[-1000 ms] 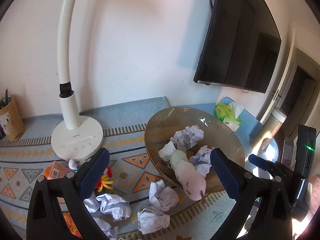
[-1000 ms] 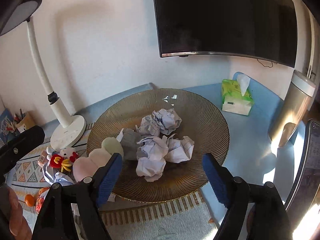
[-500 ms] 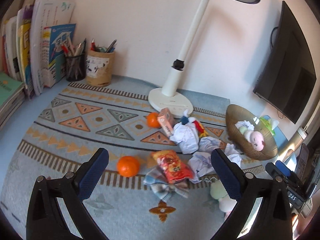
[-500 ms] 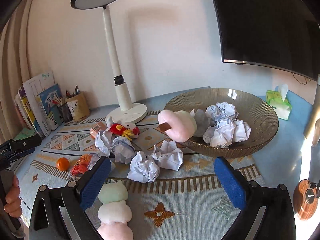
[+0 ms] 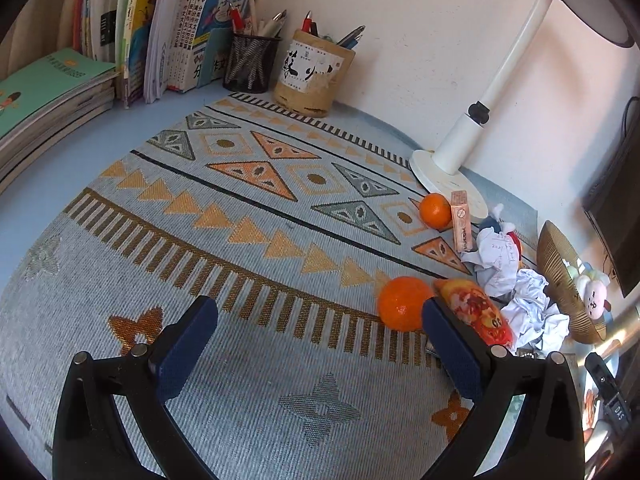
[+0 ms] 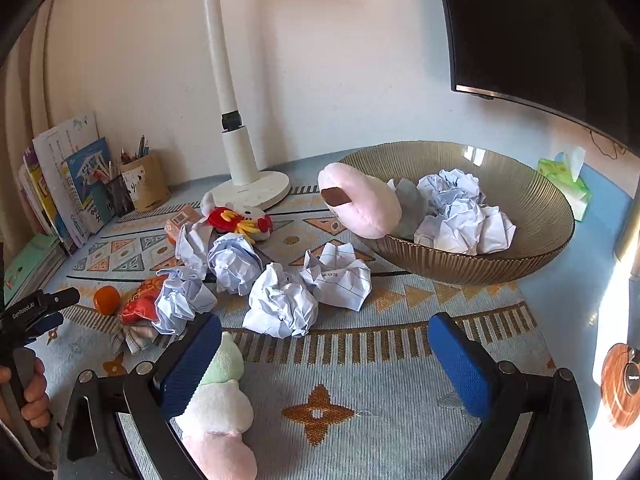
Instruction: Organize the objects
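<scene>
My left gripper is open and empty above the patterned mat. An orange and a red snack bag lie by its right finger. A second orange and a small box lie farther back. My right gripper is open and empty; a pastel plush skewer lies by its left finger. Crumpled paper balls lie on the mat. A brown glass bowl holds paper balls and a pink plush leans over its rim.
A white desk lamp stands at the back. A red plush toy lies before it. Books and pen holders line the wall on the left. A green tissue pack sits behind the bowl. A checked cloth lies under the snack bag.
Both grippers have drawn back from the bowl. The left one has swung left over the open mat near the oranges. The right one now sits lower by the plush skewer.
</scene>
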`<state>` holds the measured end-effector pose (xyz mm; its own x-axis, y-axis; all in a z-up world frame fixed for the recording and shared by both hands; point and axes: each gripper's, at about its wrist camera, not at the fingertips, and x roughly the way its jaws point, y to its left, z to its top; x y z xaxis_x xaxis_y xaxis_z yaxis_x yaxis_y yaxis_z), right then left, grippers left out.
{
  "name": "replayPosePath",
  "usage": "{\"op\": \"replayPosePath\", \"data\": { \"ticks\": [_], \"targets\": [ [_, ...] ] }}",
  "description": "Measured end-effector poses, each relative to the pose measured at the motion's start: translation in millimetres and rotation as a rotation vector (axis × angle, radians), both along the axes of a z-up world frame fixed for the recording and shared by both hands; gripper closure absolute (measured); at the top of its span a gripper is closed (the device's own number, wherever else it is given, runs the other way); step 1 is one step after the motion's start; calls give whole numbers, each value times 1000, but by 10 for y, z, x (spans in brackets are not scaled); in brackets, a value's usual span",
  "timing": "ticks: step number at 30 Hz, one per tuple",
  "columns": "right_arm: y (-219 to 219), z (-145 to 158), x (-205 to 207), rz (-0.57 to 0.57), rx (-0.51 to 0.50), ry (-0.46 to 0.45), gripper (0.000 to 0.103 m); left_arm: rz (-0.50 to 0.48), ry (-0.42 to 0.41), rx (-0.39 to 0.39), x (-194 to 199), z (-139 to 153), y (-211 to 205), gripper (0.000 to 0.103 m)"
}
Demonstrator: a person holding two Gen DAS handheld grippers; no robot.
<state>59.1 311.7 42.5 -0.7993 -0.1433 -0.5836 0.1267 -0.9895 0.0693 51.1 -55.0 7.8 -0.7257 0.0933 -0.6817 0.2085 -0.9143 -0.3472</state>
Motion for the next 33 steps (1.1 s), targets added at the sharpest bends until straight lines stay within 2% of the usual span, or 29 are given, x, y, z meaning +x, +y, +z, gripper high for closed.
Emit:
{"op": "replayPosePath", "data": {
  "ticks": [8, 12, 16, 19, 23, 27, 31, 33],
  "targets": [
    [-250, -30, 41, 23, 129, 21, 0, -31, -4, -88, -1, 8, 161, 1],
    [-98, -6, 29, 19, 49, 10, 0, -46, 2, -124, 4, 25, 215, 1],
    [72, -14, -31, -4, -38, -19, 0, -40, 14, -99, 24, 31, 173, 1],
    [80, -17, -46, 11, -52, -32, 0, -54, 24, -86, 34, 37, 173, 1],
    [62, -35, -40, 72, -88, -89, 0, -149, -10, -96, -9, 23, 295, 1],
    [57, -135, 119, 156, -231, -185, 0, -223, -24, -143, -7, 28, 440, 1],
    [-87, -214, 204, 168, -247, -250, 0, -259, -25, -222, -58, 56, 598, 1],
    [-190, -219, 166, 163, -219, -275, 0, -260, -25, -253, -145, 87, 630, 1]
  ]
}}
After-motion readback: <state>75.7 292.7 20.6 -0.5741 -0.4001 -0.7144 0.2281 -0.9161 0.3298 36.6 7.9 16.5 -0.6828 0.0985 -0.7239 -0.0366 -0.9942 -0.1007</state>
